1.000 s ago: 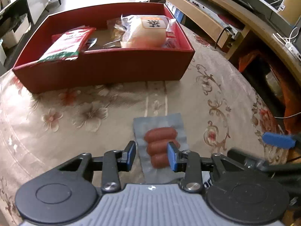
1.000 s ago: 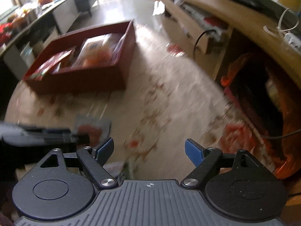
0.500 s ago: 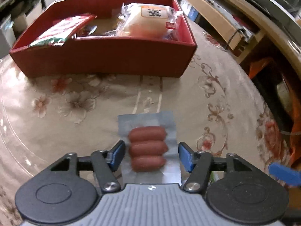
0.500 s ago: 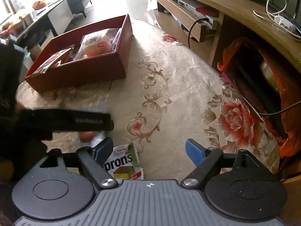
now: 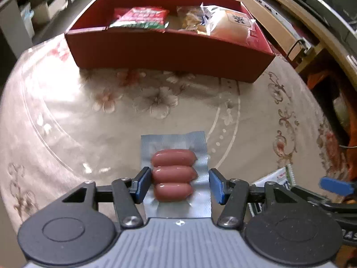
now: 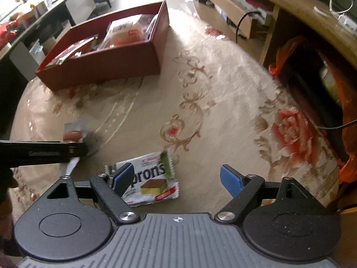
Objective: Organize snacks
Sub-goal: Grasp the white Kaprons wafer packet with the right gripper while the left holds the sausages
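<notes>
A clear pack of three sausages (image 5: 173,174) lies on the flowered tablecloth. My left gripper (image 5: 178,185) is open, with a blue pad on each side of the pack; the left pad is at the sausages' ends. The pack also shows in the right wrist view (image 6: 72,135). A white wafer packet (image 6: 151,183) lies just in front of my right gripper (image 6: 176,179), which is open with its left pad over the packet's edge. A red box (image 5: 169,49) at the far side holds a red snack bag (image 5: 140,17) and a wrapped bun (image 5: 227,23).
The round table's right edge (image 6: 312,138) drops to an orange bag and dark bin. A long wooden shelf (image 6: 234,2) runs behind. The red box also shows in the right wrist view (image 6: 104,67). My right gripper's blue pad shows in the left wrist view (image 5: 337,186).
My left gripper has opened wider and swung left, still around the sausage pack. My right gripper has moved forward over the wafer packet, which now lies at its left pad.
</notes>
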{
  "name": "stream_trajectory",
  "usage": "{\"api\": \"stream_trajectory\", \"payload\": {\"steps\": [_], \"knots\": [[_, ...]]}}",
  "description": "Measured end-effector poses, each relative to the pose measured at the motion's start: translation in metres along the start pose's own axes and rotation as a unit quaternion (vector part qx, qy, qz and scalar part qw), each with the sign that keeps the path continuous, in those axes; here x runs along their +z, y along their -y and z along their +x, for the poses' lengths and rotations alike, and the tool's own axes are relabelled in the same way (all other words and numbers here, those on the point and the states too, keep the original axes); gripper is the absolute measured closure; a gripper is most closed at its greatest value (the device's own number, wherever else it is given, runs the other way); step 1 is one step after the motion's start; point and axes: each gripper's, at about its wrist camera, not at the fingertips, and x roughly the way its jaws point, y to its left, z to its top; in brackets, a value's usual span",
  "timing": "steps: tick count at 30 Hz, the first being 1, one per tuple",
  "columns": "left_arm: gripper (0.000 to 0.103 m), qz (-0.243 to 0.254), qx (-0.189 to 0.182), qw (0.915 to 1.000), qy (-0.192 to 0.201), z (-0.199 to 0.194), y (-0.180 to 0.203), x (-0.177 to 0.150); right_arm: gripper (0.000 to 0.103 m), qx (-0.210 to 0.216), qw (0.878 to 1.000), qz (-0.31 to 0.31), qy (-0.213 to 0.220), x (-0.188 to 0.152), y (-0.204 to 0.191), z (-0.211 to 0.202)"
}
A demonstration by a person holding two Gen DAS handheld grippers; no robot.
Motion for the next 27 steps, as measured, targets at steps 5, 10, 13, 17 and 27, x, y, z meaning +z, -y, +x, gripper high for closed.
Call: {"api": "stream_trajectory", "payload": {"steps": [5, 10, 13, 17, 27], "knots": [[0.046, 0.002, -0.02, 0.9998, -0.006, -0.002, -0.004, -0.004, 0.015, 0.017, 1.0, -0.01, -0.019, 0.0, -0.016, 0.01], [0.046, 0.002, -0.032, 0.9994, -0.011, -0.006, -0.009, -0.006, 0.014, 0.014, 0.998, -0.028, -0.047, 0.001, -0.028, 0.027], [0.046, 0.001, -0.034, 0.9993, -0.013, -0.006, -0.01, -0.007, 0.014, 0.015, 0.997, -0.04, -0.067, 0.0, -0.034, 0.035], [0.046, -0.002, -0.036, 0.9993, -0.014, -0.007, -0.012, -0.007, 0.012, 0.007, 0.995, -0.061, -0.076, -0.001, -0.044, 0.044], [0.046, 0.014, -0.024, 0.9996, -0.008, -0.006, -0.007, -0.01, 0.014, -0.001, 0.994, -0.084, -0.074, -0.002, -0.052, 0.046]]}}
